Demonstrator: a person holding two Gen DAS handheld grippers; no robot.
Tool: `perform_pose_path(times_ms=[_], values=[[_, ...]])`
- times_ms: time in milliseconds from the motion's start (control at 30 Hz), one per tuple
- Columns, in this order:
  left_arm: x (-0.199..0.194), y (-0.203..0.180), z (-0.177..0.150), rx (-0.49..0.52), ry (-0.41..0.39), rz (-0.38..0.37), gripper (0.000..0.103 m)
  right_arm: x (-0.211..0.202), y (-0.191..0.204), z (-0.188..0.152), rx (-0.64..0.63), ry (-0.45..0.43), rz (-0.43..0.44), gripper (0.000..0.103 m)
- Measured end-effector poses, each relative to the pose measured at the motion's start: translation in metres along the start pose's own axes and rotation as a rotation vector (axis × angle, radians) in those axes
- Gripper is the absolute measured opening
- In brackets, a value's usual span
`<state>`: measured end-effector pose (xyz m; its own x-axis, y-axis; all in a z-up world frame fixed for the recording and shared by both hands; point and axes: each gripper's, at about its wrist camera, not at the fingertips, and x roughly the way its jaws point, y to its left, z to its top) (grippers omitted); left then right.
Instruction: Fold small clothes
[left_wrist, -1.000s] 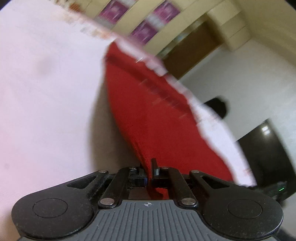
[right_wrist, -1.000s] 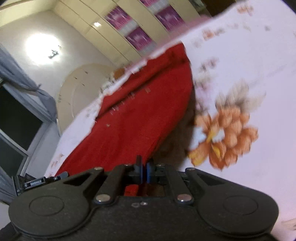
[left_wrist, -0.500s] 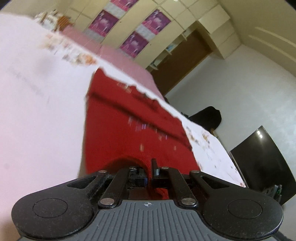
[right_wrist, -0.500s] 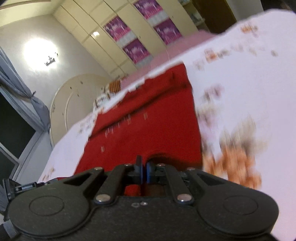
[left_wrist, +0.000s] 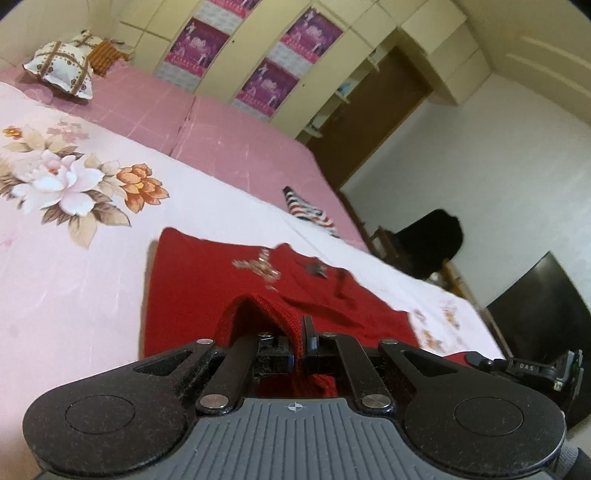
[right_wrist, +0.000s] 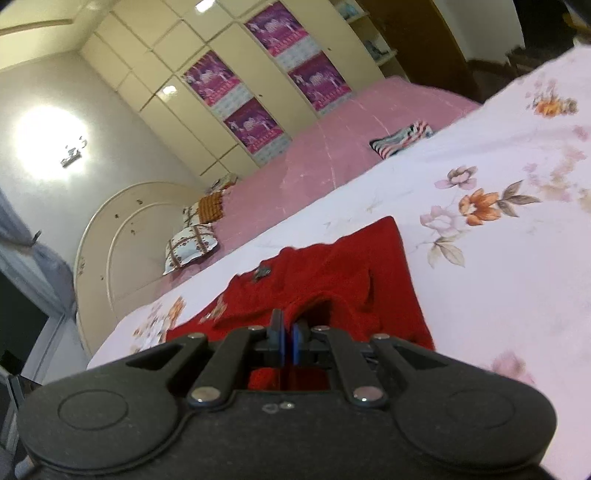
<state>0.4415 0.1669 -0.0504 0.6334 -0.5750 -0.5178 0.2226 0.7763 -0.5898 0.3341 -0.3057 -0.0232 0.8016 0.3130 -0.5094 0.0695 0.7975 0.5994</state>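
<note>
The red garment (left_wrist: 207, 291) lay spread on the floral sheet (left_wrist: 66, 280), its near edge lifted off the bed at two places. The left gripper (left_wrist: 298, 345) was clamped on a ridge of that edge, the knit bunched up in a hump just left of the fingers. The right gripper (right_wrist: 285, 338) was likewise pinched tight on red cloth, with a raised fold arching just beyond its tips. A small beaded decoration (left_wrist: 260, 266) sat on the flat part of the garment, with a dark trim piece (left_wrist: 316, 268) beside it.

Beyond the garment, near the far edge of the sheet, lay a striped cloth (left_wrist: 308, 210), well apart from it. Past that ran the pink bedcover (left_wrist: 229, 147), with pillows (left_wrist: 64, 68) at its head by the headboard (right_wrist: 122, 229). Cream cupboards (right_wrist: 162, 107) with purple posters (right_wrist: 251, 123) stood behind the bed. A black chair (left_wrist: 432, 240) and a dark screen (left_wrist: 543, 314) stood on the floor to the right of the bed.
</note>
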Motion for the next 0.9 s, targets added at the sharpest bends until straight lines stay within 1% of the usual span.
perform_pose_path(times_ms=[67, 133, 167, 233, 300, 333, 367, 400, 433, 467, 500, 533, 567, 600, 633, 667, 700, 733, 767, 800, 833, 867, 900], values=[[0.018, 0.007, 0.008, 0.003, 0.021, 0.007, 0.003, 0.026, -0.012, 0.006, 0.042, 0.022, -0.005, 0.005], [0.038, 0.016, 0.014, -0.009, 0.05, 0.027, 0.003, 0.048, -0.028, 0.011, 0.112, 0.039, 0.0, 0.005], [0.047, 0.022, 0.014, -0.017, 0.061, 0.032, 0.003, 0.055, -0.035, 0.011, 0.147, 0.046, 0.006, 0.005], [0.06, 0.03, 0.013, -0.033, 0.086, 0.044, 0.003, 0.071, -0.046, 0.013, 0.175, 0.055, 0.008, 0.005], [0.074, 0.037, 0.013, -0.045, 0.085, 0.028, 0.004, 0.086, -0.054, 0.014, 0.192, 0.07, 0.008, 0.006], [0.079, 0.04, 0.012, -0.055, 0.074, 0.034, 0.004, 0.094, -0.058, 0.015, 0.194, 0.072, 0.012, 0.008], [0.084, 0.044, 0.012, -0.069, 0.068, 0.025, 0.005, 0.1, -0.061, 0.017, 0.197, 0.07, 0.028, 0.013], [0.086, 0.046, 0.011, -0.09, 0.064, 0.019, 0.02, 0.104, -0.064, 0.017, 0.203, 0.064, 0.043, 0.021], [0.087, 0.048, 0.01, -0.105, 0.053, 0.006, 0.033, 0.106, -0.065, 0.018, 0.204, 0.05, 0.049, 0.021], [0.083, 0.047, 0.009, -0.105, 0.023, -0.018, 0.063, 0.106, -0.064, 0.019, 0.194, 0.044, 0.053, 0.025], [0.079, 0.045, 0.009, -0.091, -0.018, -0.027, 0.087, 0.104, -0.062, 0.02, 0.176, 0.038, 0.066, 0.037], [0.074, 0.039, 0.009, -0.06, -0.059, -0.003, 0.094, 0.097, -0.06, 0.021, 0.154, 0.013, 0.078, 0.045], [0.072, 0.035, 0.01, -0.034, -0.071, 0.014, 0.095, 0.091, -0.058, 0.022, 0.138, -0.02, 0.077, 0.064], [0.072, 0.032, 0.011, -0.008, -0.065, 0.019, 0.095, 0.085, -0.056, 0.022, 0.124, -0.051, 0.062, 0.076], [0.072, 0.027, 0.012, 0.049, -0.053, 0.046, 0.095, 0.08, -0.055, 0.024, 0.102, -0.07, 0.039, 0.075], [0.074, 0.021, 0.014, 0.118, -0.033, 0.082, 0.089, 0.077, -0.053, 0.025, 0.072, -0.071, 0.028, 0.067], [0.077, 0.014, 0.015, 0.195, -0.007, 0.127, 0.079, 0.075, -0.05, 0.027, 0.021, -0.067, 0.004, 0.059], [0.082, 0.007, 0.015, 0.27, 0.031, 0.169, 0.075, 0.076, -0.046, 0.029, -0.03, -0.061, -0.024, 0.056], [0.086, 0.003, 0.016, 0.308, 0.059, 0.187, 0.069, 0.077, -0.041, 0.03, -0.078, -0.051, -0.045, 0.053], [0.09, 0.001, 0.016, 0.334, 0.088, 0.189, 0.064, 0.079, -0.037, 0.031, -0.12, -0.042, -0.066, 0.052], [0.095, -0.002, 0.017, 0.356, 0.117, 0.195, 0.061, 0.081, -0.032, 0.032, -0.166, -0.03, -0.087, 0.052], [0.1, -0.005, 0.016, 0.375, 0.144, 0.208, 0.054, 0.085, -0.028, 0.032, -0.198, -0.014, -0.104, 0.052], [0.105, -0.005, 0.016, 0.394, 0.168, 0.228, 0.05, 0.088, -0.025, 0.033, -0.233, 0.006, -0.115, 0.051]])
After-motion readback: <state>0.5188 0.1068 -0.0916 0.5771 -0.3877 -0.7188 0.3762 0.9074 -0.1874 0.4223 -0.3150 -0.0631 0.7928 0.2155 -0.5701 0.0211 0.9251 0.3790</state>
